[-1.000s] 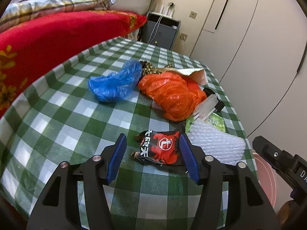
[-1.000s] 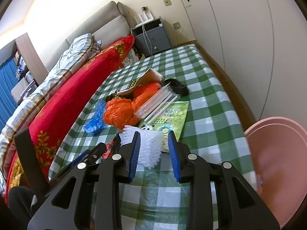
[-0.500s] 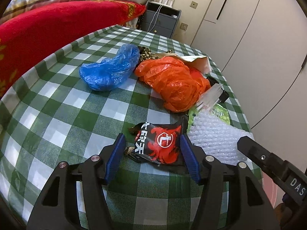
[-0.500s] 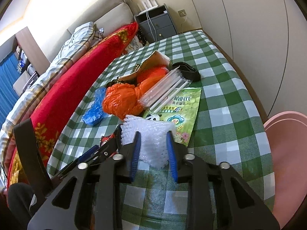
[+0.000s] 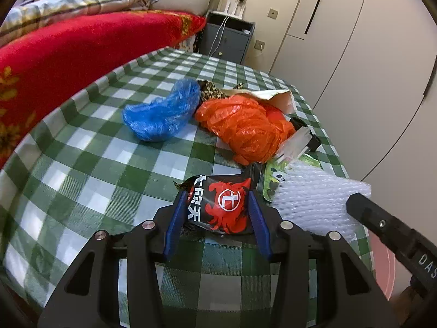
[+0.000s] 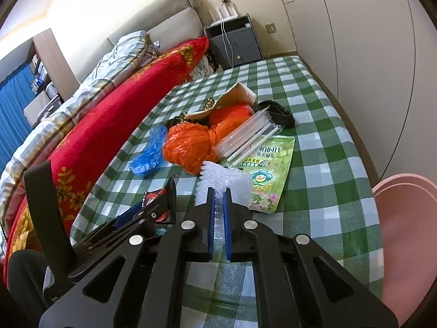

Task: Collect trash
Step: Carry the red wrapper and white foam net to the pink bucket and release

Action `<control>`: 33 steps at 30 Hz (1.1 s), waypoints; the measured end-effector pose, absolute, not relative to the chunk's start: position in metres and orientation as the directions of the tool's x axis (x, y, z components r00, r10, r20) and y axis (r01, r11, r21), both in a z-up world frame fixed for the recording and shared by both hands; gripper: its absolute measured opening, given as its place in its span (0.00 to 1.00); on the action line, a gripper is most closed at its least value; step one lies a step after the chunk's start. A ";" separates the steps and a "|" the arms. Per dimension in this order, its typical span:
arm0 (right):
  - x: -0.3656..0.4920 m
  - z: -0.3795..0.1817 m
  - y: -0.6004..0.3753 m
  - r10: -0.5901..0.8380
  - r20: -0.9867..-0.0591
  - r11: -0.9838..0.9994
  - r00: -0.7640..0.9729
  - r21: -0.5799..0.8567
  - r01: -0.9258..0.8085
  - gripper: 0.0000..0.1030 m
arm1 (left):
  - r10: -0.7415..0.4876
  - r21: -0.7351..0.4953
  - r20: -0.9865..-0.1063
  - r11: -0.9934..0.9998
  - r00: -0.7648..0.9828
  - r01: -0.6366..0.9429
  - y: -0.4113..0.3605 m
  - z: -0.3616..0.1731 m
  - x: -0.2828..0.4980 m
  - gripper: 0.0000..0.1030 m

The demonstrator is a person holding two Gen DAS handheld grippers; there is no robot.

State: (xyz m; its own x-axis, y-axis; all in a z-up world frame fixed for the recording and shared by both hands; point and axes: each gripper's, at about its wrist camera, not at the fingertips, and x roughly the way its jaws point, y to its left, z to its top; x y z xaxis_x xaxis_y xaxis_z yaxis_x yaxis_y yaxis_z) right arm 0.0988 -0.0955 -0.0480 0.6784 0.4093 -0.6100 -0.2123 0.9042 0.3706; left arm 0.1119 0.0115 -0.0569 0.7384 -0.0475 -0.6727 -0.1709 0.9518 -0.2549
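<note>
On the green checked tablecloth (image 5: 90,164) lies a black and red snack wrapper (image 5: 221,205), held between the blue pads of my left gripper (image 5: 216,195). Its jaws are closing and both pads touch the wrapper's sides. To its right is a white bubble-wrap sheet (image 5: 314,199). My right gripper (image 6: 219,194) is closing on the near edge of the bubble wrap (image 6: 226,177), which is pinched in the narrow gap between the pads. The left gripper (image 6: 153,207) with the wrapper (image 6: 157,195) shows at the lower left of the right wrist view.
Further back lie a blue plastic bag (image 5: 161,114), an orange plastic bag (image 5: 245,128), a green pouch (image 6: 267,169), a pack of clear straws (image 6: 245,139), a black object (image 6: 278,112) and a paper bag (image 6: 235,98). A pink bin (image 6: 404,235) stands beside the table's right edge. A red blanket (image 5: 68,54) borders the left.
Both grippers have narrowed. The left pads have come in against the snack wrapper. The right pads slid over the bubble wrap's edge and pinched it.
</note>
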 end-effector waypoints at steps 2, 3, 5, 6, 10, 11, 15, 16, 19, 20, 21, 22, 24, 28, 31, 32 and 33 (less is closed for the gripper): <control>0.094 -0.045 -0.096 0.402 -0.605 0.908 0.687 0.362 -0.212 0.06 | -0.035 -0.240 -0.666 0.956 0.745 -0.170 0.011 -0.054 0.107 0.44; 0.092 -0.043 -0.097 0.400 -0.602 0.909 0.691 0.360 -0.213 0.06 | -0.032 -0.236 -0.664 0.957 0.747 -0.169 0.011 -0.052 0.105 0.44; 0.088 -0.039 -0.097 0.396 -0.597 0.911 0.698 0.353 -0.215 0.06 | -0.027 -0.228 -0.661 0.959 0.750 -0.166 0.010 -0.050 0.103 0.44; 0.085 -0.037 -0.098 0.393 -0.593 0.912 0.703 0.348 -0.216 0.06 | -0.023 -0.223 -0.657 0.961 0.753 -0.165 0.010 -0.048 0.101 0.44; 0.074 -0.029 -0.101 0.384 -0.577 0.916 0.721 0.339 -0.216 0.06 | -0.019 -0.213 -0.645 0.965 0.764 -0.156 0.008 -0.041 0.093 0.44; 0.072 -0.026 -0.101 0.380 -0.573 0.917 0.726 0.337 -0.213 0.06 | -0.018 -0.210 -0.643 0.966 0.766 -0.153 0.007 -0.040 0.092 0.44; 0.061 -0.020 -0.108 0.370 -0.561 0.919 0.740 0.340 -0.202 0.06 | -0.015 -0.196 -0.633 0.970 0.774 -0.142 0.004 -0.034 0.083 0.44; 0.059 -0.019 -0.110 0.368 -0.559 0.919 0.743 0.341 -0.199 0.06 | -0.015 -0.193 -0.631 0.971 0.775 -0.139 0.003 -0.033 0.082 0.44; 0.052 -0.011 -0.116 0.356 -0.548 0.922 0.757 0.339 -0.188 0.06 | -0.018 -0.177 -0.625 0.977 0.780 -0.119 -0.002 -0.029 0.077 0.44; 0.050 -0.009 -0.117 0.351 -0.545 0.924 0.761 0.334 -0.187 0.06 | -0.018 -0.173 -0.624 0.978 0.781 -0.115 -0.004 -0.029 0.076 0.44; 0.048 -0.007 -0.117 0.347 -0.543 0.926 0.765 0.329 -0.186 0.06 | -0.019 -0.168 -0.621 0.980 0.784 -0.110 -0.005 -0.028 0.075 0.44; 0.047 -0.005 -0.118 0.341 -0.540 0.929 0.769 0.322 -0.185 0.06 | -0.019 -0.165 -0.619 0.980 0.785 -0.107 -0.005 -0.027 0.074 0.44; 0.043 -0.002 -0.118 0.330 -0.537 0.933 0.776 0.310 -0.183 0.06 | -0.019 -0.163 -0.615 0.981 0.788 -0.103 -0.006 -0.025 0.071 0.44; 0.039 0.003 -0.120 0.311 -0.533 0.940 0.787 0.294 -0.173 0.06 | -0.018 -0.156 -0.606 0.983 0.795 -0.097 -0.008 -0.021 0.069 0.44; 0.036 0.005 -0.122 0.300 -0.530 0.943 0.793 0.288 -0.165 0.06 | -0.019 -0.152 -0.601 0.984 0.799 -0.091 -0.009 -0.019 0.067 0.44; 0.036 0.006 -0.123 0.297 -0.529 0.944 0.795 0.287 -0.162 0.06 | -0.020 -0.151 -0.600 0.984 0.800 -0.089 -0.010 -0.019 0.067 0.44; 0.035 0.007 -0.124 0.294 -0.528 0.945 0.797 0.286 -0.159 0.06 | -0.022 -0.152 -0.599 0.985 0.800 -0.087 -0.010 -0.018 0.067 0.44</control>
State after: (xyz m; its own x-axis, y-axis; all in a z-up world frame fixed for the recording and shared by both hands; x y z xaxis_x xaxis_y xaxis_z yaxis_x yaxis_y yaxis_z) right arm 0.0345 -0.1242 0.0068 0.7971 0.2937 -0.5276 -0.1589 0.9450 0.2860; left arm 0.0666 -0.0104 -0.0183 0.8003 -0.0216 -0.5992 -0.0871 0.9846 -0.1518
